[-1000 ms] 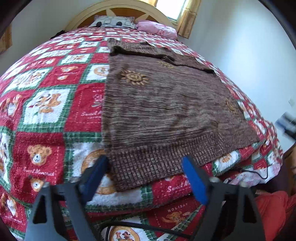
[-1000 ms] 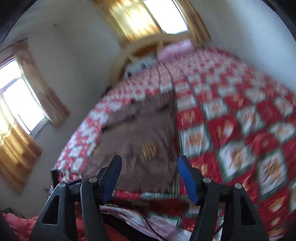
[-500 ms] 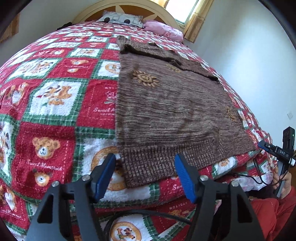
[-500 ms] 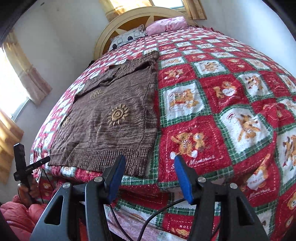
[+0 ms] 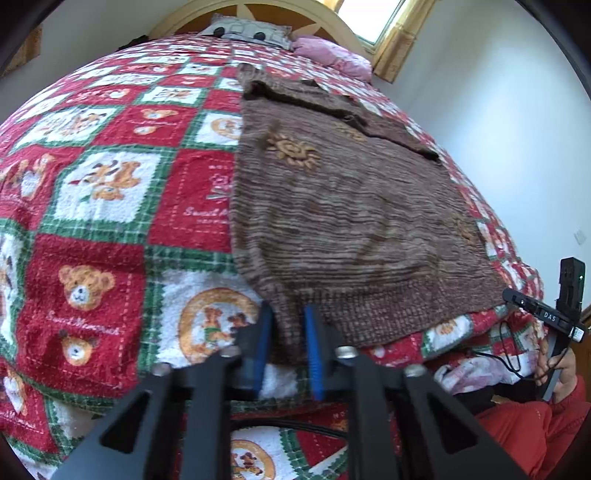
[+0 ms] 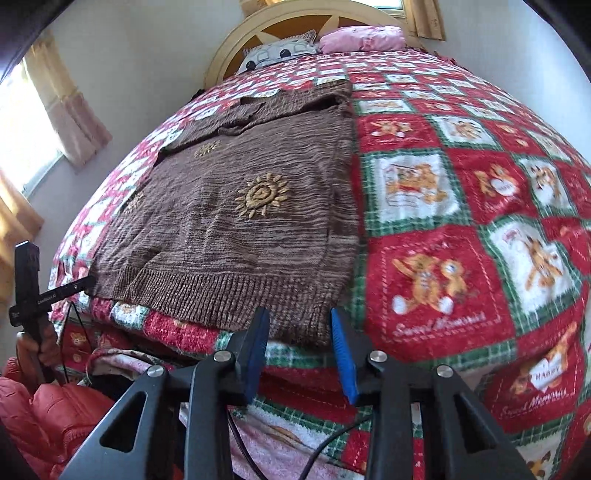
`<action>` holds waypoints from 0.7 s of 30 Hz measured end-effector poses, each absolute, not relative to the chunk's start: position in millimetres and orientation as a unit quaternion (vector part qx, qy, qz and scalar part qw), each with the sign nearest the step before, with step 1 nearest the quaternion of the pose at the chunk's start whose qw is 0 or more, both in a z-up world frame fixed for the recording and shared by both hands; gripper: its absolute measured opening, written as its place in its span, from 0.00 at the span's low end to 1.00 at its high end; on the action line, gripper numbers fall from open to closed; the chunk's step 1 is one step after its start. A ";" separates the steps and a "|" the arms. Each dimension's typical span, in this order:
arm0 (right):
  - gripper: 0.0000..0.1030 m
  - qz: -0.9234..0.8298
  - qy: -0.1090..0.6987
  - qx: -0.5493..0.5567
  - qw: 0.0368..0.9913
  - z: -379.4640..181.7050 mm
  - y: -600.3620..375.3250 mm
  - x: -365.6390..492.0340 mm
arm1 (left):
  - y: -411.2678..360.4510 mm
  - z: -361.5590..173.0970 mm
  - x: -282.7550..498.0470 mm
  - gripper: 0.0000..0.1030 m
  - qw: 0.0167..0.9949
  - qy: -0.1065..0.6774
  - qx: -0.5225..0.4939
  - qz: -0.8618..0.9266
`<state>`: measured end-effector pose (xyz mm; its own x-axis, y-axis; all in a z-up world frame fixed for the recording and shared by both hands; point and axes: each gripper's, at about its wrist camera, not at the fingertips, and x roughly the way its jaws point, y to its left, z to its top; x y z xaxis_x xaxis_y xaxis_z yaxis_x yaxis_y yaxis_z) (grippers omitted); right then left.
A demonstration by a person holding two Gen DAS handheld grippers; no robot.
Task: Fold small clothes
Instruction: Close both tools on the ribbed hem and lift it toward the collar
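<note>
A brown knit sweater [image 5: 347, 206] with yellow sun motifs lies flat on the bed, hem toward me; it also shows in the right wrist view [image 6: 240, 221]. My left gripper [image 5: 287, 325] is shut on the near left corner of the ribbed hem, the cloth bunched between the blue pads. My right gripper [image 6: 298, 325] is part open at the hem's near right corner, with the hem edge between its pads, which do not pinch it. Each view shows the other gripper at the opposite corner: the right gripper [image 5: 554, 317] and the left gripper [image 6: 33, 295].
The bed is covered by a red, green and white teddy-bear quilt [image 5: 96, 229]. A grey pillow [image 5: 247, 31] and a pink pillow [image 5: 332, 55] lie by the headboard. A black cable [image 6: 332, 439] hangs below. An orange-red padded garment [image 6: 44, 421] is at the bed's foot.
My left gripper moved forward and closed on the hem corner. My right gripper came in to the other corner and narrowed its opening around the hem edge.
</note>
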<state>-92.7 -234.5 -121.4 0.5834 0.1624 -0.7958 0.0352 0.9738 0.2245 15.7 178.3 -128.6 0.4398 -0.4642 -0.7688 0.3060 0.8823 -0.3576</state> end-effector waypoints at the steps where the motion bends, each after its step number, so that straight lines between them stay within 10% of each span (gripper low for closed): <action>1: 0.08 0.035 0.460 0.101 0.881 -122.5 -233.3 -89.6 | 178.8 -128.7 15.7 0.11 0.843 0.478 -0.084 -0.229; 21: 0.05 0.102 0.395 0.308 0.860 -57.2 -298.8 13.5 | 150.3 -62.0 116.2 0.08 0.848 0.462 -0.115 -0.232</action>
